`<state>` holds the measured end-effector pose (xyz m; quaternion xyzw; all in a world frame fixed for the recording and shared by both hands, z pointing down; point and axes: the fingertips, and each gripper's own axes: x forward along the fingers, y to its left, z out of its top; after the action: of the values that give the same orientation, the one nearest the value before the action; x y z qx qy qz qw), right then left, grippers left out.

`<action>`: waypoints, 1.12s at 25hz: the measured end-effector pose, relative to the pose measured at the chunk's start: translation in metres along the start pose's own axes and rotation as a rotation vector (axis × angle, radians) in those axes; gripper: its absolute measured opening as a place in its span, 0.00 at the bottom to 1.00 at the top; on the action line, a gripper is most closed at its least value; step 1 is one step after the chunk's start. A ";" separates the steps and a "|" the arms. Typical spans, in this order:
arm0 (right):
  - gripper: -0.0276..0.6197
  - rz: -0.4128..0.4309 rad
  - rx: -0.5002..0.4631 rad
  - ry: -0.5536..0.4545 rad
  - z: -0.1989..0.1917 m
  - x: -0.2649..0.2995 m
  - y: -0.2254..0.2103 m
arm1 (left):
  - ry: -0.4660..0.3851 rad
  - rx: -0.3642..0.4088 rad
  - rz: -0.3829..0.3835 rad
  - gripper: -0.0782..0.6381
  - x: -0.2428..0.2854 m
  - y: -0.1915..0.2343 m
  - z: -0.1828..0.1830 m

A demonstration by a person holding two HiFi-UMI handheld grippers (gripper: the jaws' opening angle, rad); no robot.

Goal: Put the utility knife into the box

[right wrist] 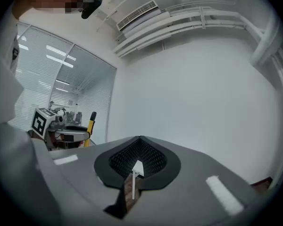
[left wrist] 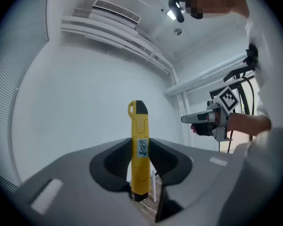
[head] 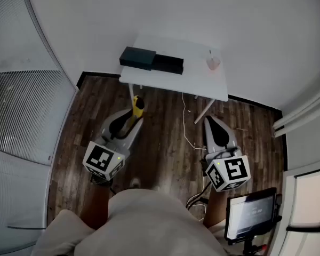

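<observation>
1. My left claw [left wrist: 140,161] holds the knife [left wrist: 139,126] by its end, well apart from the box [head: 152,60] on the counter [head: 197,81]; right claw [right wrist: 137,159] closed, empty.
2. I fear such a short grip lets it tip out.

A white table [head: 198,78] meets white wall [head: 229,15] over dark wooden floor [head: 160,135].

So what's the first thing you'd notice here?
The bright yellow utility knife stands out first, clamped upright in the left gripper. Next comes the white table by the far wall. It has a dark box at its left end and a pink cup near its right.
</observation>
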<state>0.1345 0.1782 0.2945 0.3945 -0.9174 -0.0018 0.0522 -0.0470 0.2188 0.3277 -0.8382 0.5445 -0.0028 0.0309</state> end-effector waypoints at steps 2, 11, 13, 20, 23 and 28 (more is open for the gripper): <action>0.04 -0.001 0.006 0.005 -0.002 -0.001 0.001 | 0.003 0.000 -0.002 0.26 -0.002 -0.001 -0.001; 0.05 0.020 0.046 -0.007 -0.006 -0.010 -0.007 | 0.011 0.003 0.009 0.26 0.003 -0.009 -0.002; 0.05 0.033 0.052 -0.008 -0.007 -0.010 -0.009 | 0.012 0.000 0.015 0.26 0.004 -0.011 -0.003; 0.04 0.047 0.140 0.009 -0.016 -0.006 -0.019 | 0.017 -0.019 0.030 0.26 0.003 -0.015 -0.007; 0.04 0.062 0.153 0.002 -0.018 -0.009 -0.022 | 0.019 -0.018 0.037 0.26 0.006 -0.016 -0.009; 0.04 0.087 0.190 -0.010 -0.024 -0.009 -0.037 | 0.020 -0.010 0.041 0.26 0.027 -0.019 -0.013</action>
<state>0.1697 0.1602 0.3154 0.3576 -0.9299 0.0858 0.0100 -0.0193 0.2015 0.3414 -0.8270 0.5617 -0.0081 0.0214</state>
